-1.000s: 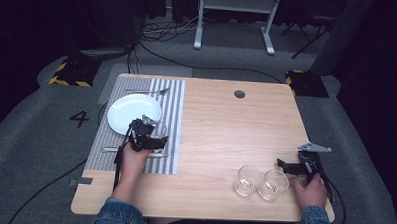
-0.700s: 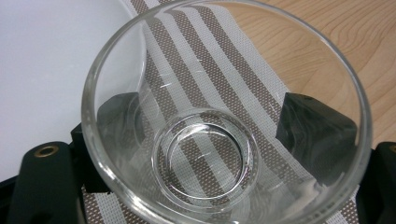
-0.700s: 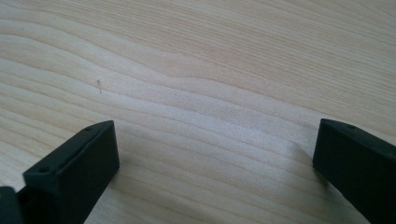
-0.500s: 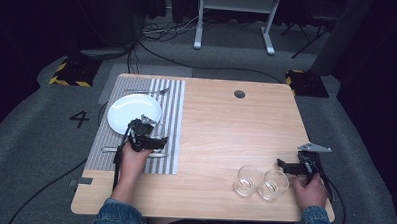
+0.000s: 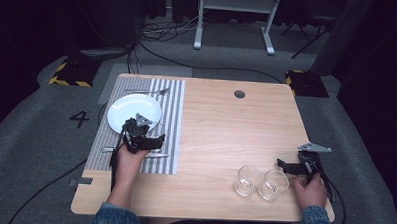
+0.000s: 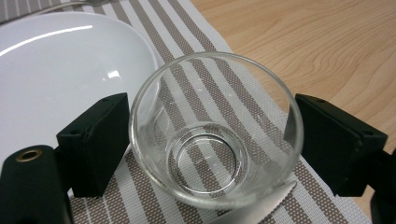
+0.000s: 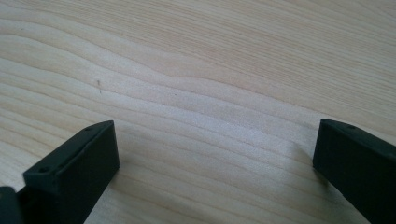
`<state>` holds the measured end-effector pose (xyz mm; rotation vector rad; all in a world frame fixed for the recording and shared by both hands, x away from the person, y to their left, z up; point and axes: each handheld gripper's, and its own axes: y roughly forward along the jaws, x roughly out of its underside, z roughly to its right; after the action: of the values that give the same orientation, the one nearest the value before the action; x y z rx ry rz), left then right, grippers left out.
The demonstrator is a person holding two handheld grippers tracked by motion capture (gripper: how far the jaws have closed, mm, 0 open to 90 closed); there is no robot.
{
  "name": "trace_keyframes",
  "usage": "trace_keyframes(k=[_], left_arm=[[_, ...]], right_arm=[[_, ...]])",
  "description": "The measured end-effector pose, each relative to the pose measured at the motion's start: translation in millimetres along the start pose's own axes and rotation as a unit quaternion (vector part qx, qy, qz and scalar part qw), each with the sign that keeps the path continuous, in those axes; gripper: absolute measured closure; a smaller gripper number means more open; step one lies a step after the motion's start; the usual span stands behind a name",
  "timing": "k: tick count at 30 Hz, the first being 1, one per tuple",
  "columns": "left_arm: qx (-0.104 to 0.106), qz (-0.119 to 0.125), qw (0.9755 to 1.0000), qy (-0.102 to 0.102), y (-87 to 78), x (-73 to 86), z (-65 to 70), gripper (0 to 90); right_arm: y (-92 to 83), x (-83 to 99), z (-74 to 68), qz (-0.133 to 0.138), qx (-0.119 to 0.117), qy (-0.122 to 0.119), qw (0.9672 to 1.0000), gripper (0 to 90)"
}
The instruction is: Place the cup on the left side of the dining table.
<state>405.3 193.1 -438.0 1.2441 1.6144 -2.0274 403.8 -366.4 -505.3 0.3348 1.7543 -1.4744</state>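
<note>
Left tongs (image 6: 212,140) sit lower left of centre in the high view, over the grey-and-white striped woven placemat (image 5: 171,116), just below the round white ceramic plate (image 5: 126,109). In the left gripper view a clear round drinking glass (image 6: 215,130) stands upright between the two black jaws; left jaw touches or nearly touches the glass wall, right jaw looks just beside it, so clamped vs. loosely bracketing: cannot tell. Glass base rests on the placemat, plate rim just to its upper left in that view. A serrated metal knife tip (image 6: 261,210) shows at the bottom edge, under the glass rim. In the high view a metal fork (image 5: 147,91) lies on the placemat above the plate, near the bench's far edge. Right tongs (image 5: 282,165) sit at the lower right of the high view on the light wooden bench (image 5: 236,133), jaws wide apart, nothing between them but bare wood grain in the right gripper view. Two more clear glass tumblers (image 5: 260,182) stand side by side, touching or nearly so, just left of the right tongs, near the bench's front edge.
</note>
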Motion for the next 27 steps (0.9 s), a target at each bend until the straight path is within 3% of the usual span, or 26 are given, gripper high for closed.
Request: trace_keyframes(k=[9,27], left_arm=[[0.009,0.014,0.9998,-0.008,-25.7,8.7,0.2,14.1],[0.015,0.013,0.9996,-0.018,-64.4,33.7,-4.6,14.1]], right_arm=[[0.0,0.0,0.0,0.0,0.0,0.0,1.0,0.7],[0.0,0.0,0.0,0.0,0.0,0.0,1.0,0.6]])
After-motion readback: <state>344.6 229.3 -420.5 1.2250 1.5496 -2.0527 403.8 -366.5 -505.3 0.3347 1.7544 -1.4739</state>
